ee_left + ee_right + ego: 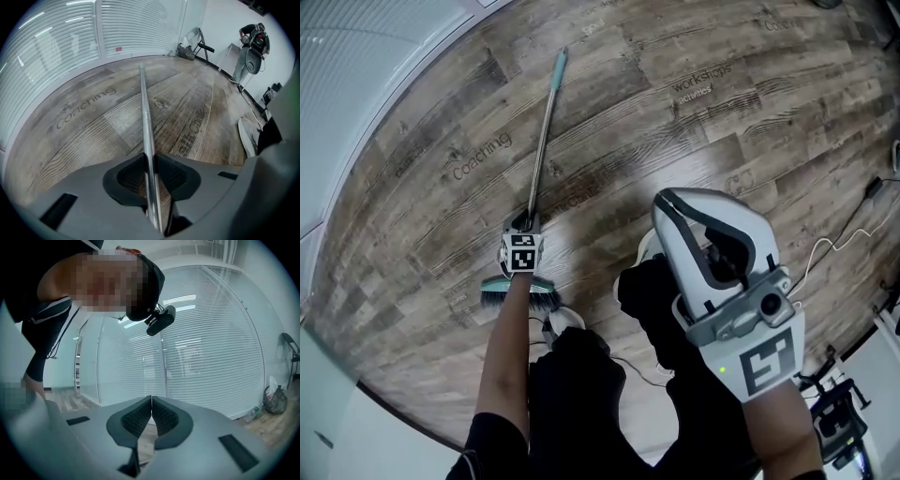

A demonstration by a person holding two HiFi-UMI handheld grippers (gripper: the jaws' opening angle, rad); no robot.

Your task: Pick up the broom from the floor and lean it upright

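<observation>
The broom lies on the wooden floor (694,122). Its thin metal handle (546,131) runs away from me to a teal tip, and its teal brush head (520,292) is near my feet. My left gripper (528,221) points steeply down at the low end of the handle, just above the head. In the left gripper view the handle (144,108) runs between the left gripper's (149,157) pads, which close on it from both sides. My right gripper (667,202) is held up to the right, away from the broom. In its own view the right gripper (151,399) is shut and empty.
A white wall of blinds (56,42) curves along the floor's far left side. A folding chair (199,44) and a bag stand in the far corner, with gym equipment (253,51) at right. My white shoes (565,322) are beside the brush head. Cables (834,246) trail at right.
</observation>
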